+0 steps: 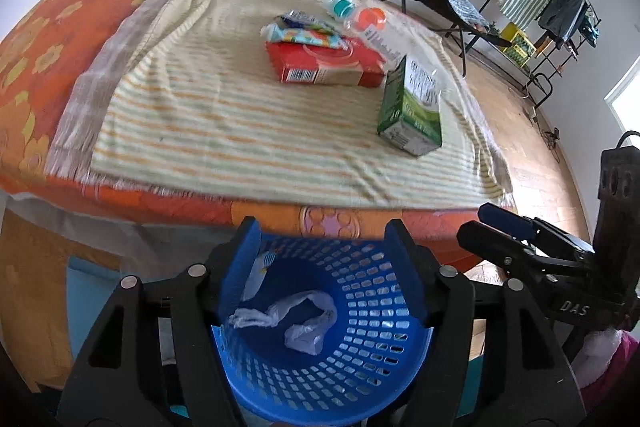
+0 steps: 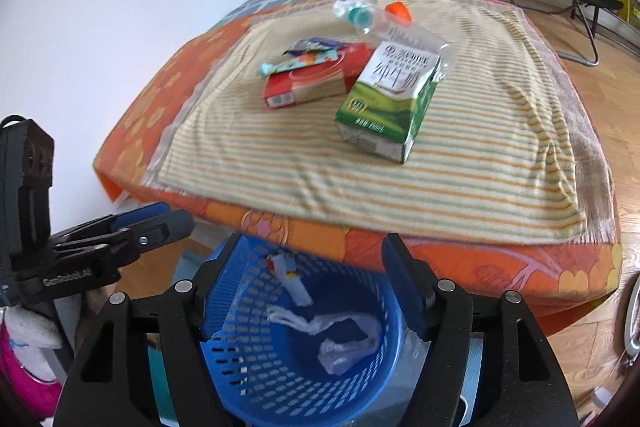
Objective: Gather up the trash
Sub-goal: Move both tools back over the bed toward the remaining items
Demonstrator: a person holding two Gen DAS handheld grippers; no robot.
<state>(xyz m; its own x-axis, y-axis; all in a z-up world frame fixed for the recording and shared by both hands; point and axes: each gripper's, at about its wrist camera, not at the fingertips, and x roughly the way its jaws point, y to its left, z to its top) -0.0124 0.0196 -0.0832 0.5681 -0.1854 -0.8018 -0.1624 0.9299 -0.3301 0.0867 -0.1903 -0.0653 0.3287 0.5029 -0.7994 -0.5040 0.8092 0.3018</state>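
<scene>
Blue pads line both grippers, and both stand wide apart with nothing between them. The left gripper (image 1: 324,267) and the right gripper (image 2: 316,281) hang over a blue perforated plastic basket (image 1: 360,367), side by side, each visible at the edge of the other's view. In the basket lie a crumpled white plastic bag (image 1: 300,323) and a small white wrapper (image 2: 290,277) against its far wall. The basket stands on the floor just below the edge of a bed, whose orange flowered cover carries a striped towel (image 1: 240,131). On the towel lie a green milk carton (image 2: 386,107), a red box (image 1: 324,65) with a colourful tube (image 1: 304,37) on it, and clear plastic bottles (image 1: 360,19) behind.
</scene>
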